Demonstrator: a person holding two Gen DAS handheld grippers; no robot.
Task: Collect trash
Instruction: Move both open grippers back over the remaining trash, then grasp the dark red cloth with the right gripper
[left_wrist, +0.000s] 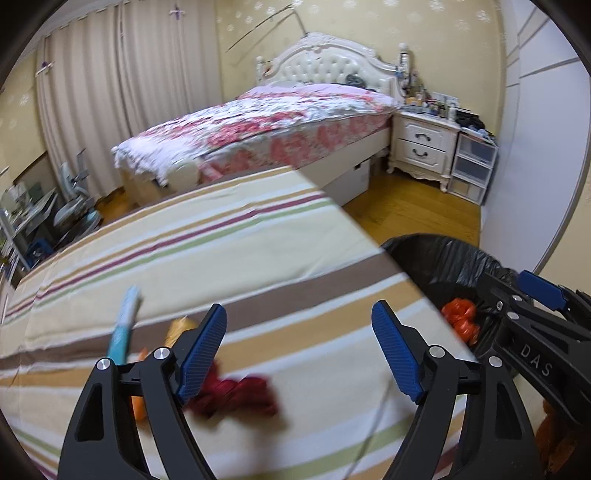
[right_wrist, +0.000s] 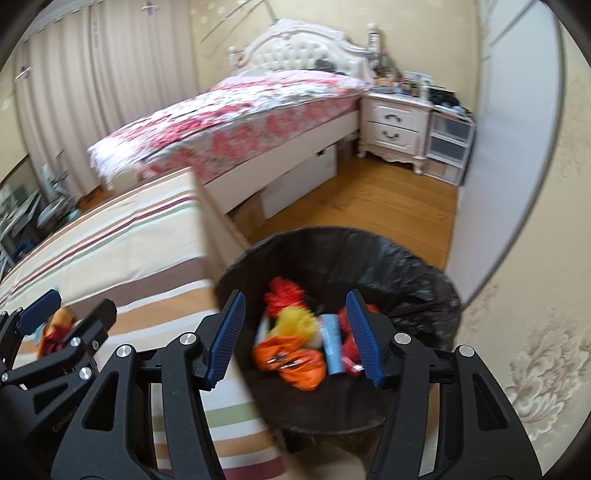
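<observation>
Striped bedsheet (left_wrist: 258, 236) bears crumpled, perhaps plastic, wrappers (left_wrist: 236, 397); both ribbed grippers, left (left_wrist: 299, 350) and right (right_wrist: 295, 336), gape empty.

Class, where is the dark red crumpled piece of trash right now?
In the left wrist view, the dark red trash lies on the striped bedcover, just ahead of the left gripper, near its left finger.

A low bed (left_wrist: 229, 236) covered with a striped sheet of cream, tan, brown, maroon and green bands carries the loose things. On it lie a crumpled dark red wrapper (left_wrist: 240, 398), an orange-yellow wrapper (left_wrist: 177, 328) and a pale blue tube-like packet (left_wrist: 123, 325), all near one another and blurred. The wooden floor (right_wrist: 369, 199) beside the bed carries a bin lined with a black bag (right_wrist: 417, 266), standing just beside the bed's edge.
</observation>
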